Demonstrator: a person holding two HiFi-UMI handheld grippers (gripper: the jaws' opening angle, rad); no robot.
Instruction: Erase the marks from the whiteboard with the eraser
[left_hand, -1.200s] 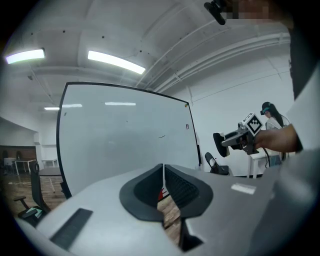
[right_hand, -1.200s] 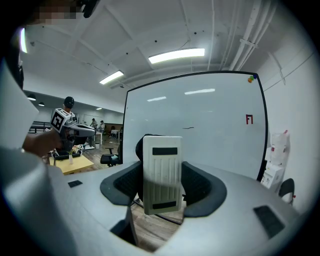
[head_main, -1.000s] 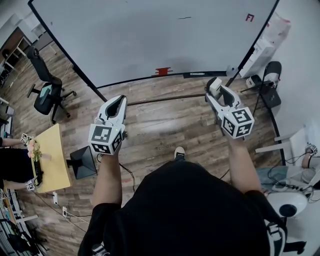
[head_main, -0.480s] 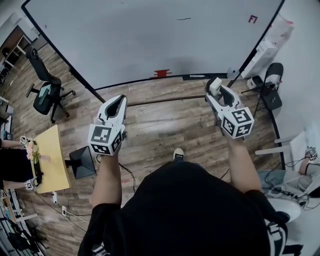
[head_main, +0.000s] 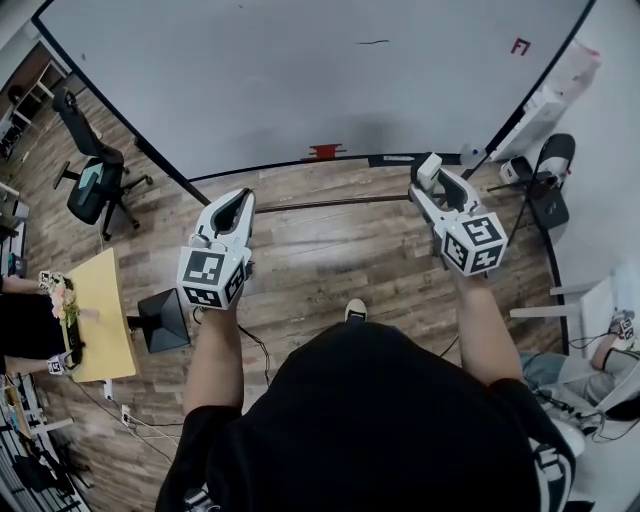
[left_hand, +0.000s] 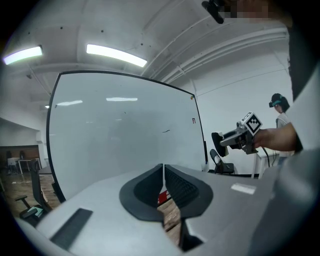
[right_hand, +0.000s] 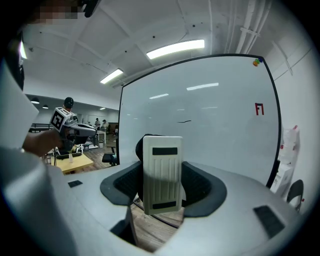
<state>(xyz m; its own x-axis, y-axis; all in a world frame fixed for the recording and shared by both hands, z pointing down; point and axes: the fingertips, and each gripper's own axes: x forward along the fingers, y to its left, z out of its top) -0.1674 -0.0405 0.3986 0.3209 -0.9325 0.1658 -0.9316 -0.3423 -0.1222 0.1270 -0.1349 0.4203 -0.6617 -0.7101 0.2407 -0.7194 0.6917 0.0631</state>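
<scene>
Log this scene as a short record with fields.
board: whiteboard, upright, ahead of the person
marks: black stroke; red mark near the right edge
tool: eraser, clear of the whiteboard
right: right tongs shut on the eraser
left: left tongs shut, empty
progress: both marks not yet erased

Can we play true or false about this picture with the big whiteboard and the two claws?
1. The right claw holds the eraser. True.
2. The left claw is wide open. False: it is shut, with nothing in it.
3. The whiteboard is wiped clean. False: a black mark and a red mark show on it.
4. A yellow table stands on the wooden floor. True.
</scene>
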